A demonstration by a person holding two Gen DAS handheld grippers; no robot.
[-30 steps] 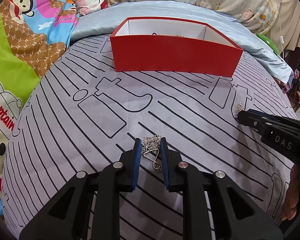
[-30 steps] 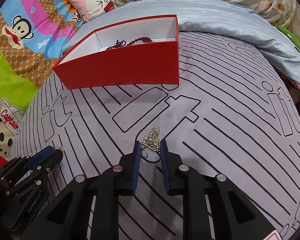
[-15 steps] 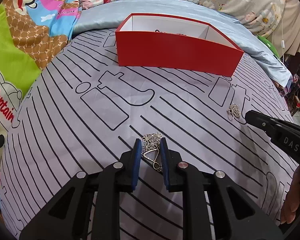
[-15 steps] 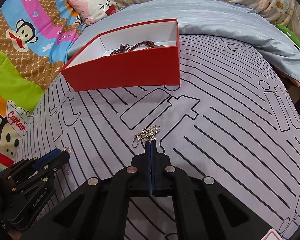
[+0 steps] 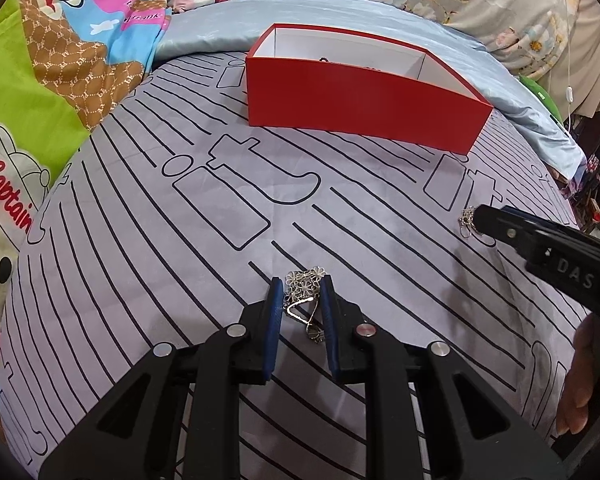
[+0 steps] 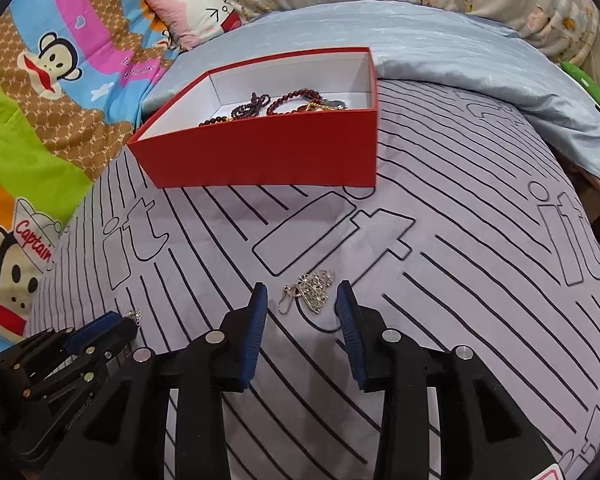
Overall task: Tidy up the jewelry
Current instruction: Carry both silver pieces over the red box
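Stage: mid-task; part sorted, part not.
Done: beaded strands (image 6: 276, 105) already inside red box (image 6: 268, 156), dark red and near-black, with a gold-and-silver piece beside them at the far wall.
Left: two silver pieces outside the box, both on the striped bedsheet (image 5: 140, 240).
Piece 1: flower-link chain (image 5: 305, 300), bunched, lying between the pads of the left gripper (image 5: 301, 312); near edge of sheet, well apart from box.
Piece 2: silver chain with clasp (image 6: 314, 290), flat on sheet, just ahead of right gripper (image 6: 302, 300).
Left jaws: partly apart, one pad on each side of the flower-link chain; gap narrow. Contact with the chain: cannot tell; chain looks to rest on the sheet, not lifted.
Right jaws: wide apart, nothing held; chain with clasp sits between the pad tips, touching neither as far as visible.
Cross-check: in left view, right gripper tip sits just beside Piece 2; in right view, left gripper (image 6: 100, 330) low at left with a bit of silver at its tip.
Judgement: two grasps and two carries to the box remain; neither grasp secured.
Risk: thin links apt to slip or snag on sheet when pinched.
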